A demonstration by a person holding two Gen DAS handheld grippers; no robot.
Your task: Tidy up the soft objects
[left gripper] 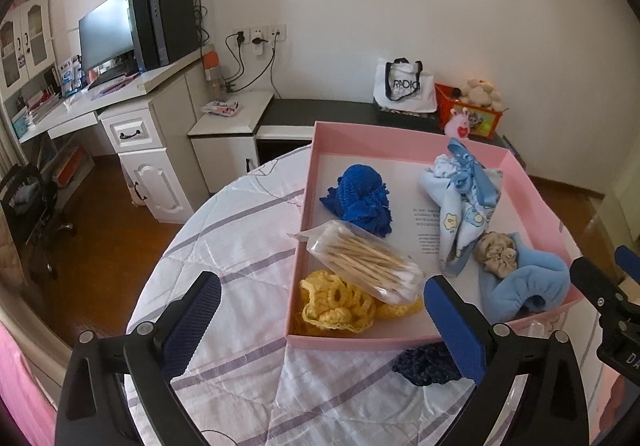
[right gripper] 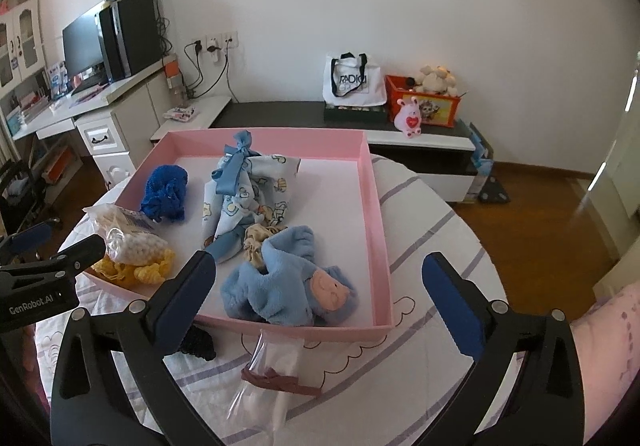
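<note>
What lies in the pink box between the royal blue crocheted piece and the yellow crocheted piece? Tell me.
A clear bag of cotton swabs lies between the royal blue crocheted piece and the yellow crocheted piece, overlapping the yellow one. The left wrist view shows this best.

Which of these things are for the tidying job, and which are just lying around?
For the job:
- pink box
- blue knitted piece
- yellow crochet piece
- printed baby cloth
- fluffy blue sock
- dark knitted piece, still outside

Just lying about:
- white tote bag
- orange toy bin
- computer monitor
</note>
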